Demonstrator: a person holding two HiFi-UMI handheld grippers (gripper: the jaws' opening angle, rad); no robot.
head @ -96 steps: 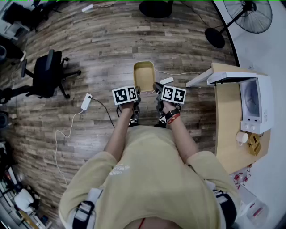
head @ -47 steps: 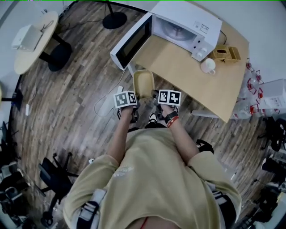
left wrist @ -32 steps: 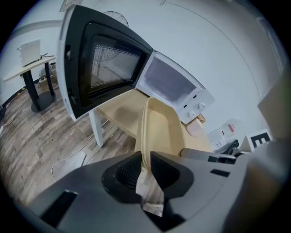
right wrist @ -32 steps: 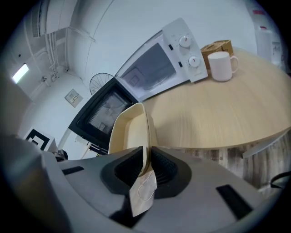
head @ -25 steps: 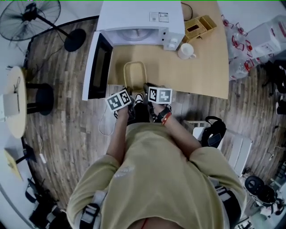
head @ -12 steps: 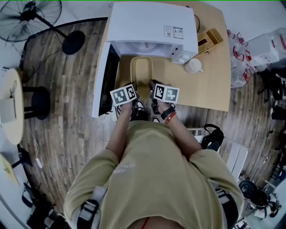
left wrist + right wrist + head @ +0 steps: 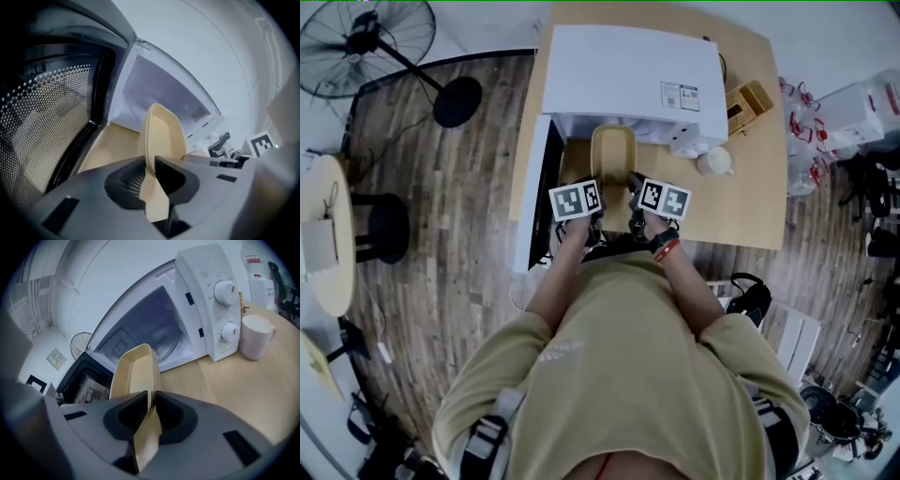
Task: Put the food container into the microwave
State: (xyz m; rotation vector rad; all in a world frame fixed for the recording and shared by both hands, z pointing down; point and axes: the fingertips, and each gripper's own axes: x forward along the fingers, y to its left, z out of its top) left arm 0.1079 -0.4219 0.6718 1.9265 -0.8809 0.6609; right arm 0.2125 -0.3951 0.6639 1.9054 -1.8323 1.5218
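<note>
Two grippers share one load: the beige food container [image 7: 613,153], an open tray with nothing in it, is carried between them. The left gripper [image 7: 598,191] is pinched narrow on the rim at its near left side. The right gripper [image 7: 632,190] is pinched just as narrow on the rim at its near right. In the left gripper view the jaws of the left gripper [image 7: 149,171] meet on the thin edge of the container [image 7: 161,136]. In the right gripper view the right gripper [image 7: 151,408] bites the opposite edge of the container [image 7: 133,366] the same way. The tray hangs above the wooden table [image 7: 750,206], right in front of the white microwave [image 7: 628,75]. Its far end is at the open mouth, though from overhead it is hard to say whether it has crossed the threshold. The microwave door [image 7: 546,202] stands swung open to the left, its dotted mesh window [image 7: 51,131] filling the left gripper's outlook. Two round dials [image 7: 226,289] sit on the microwave's right front panel. A white mug [image 7: 713,161] stands on the table just beside that panel, and a small wooden box [image 7: 748,100] lies further back. A person in a yellow shirt [image 7: 619,375] holds both grippers, with a red band [image 7: 664,248] on the right wrist. A standing fan [image 7: 356,42] is well off to the left on the plank floor [image 7: 441,244].
</note>
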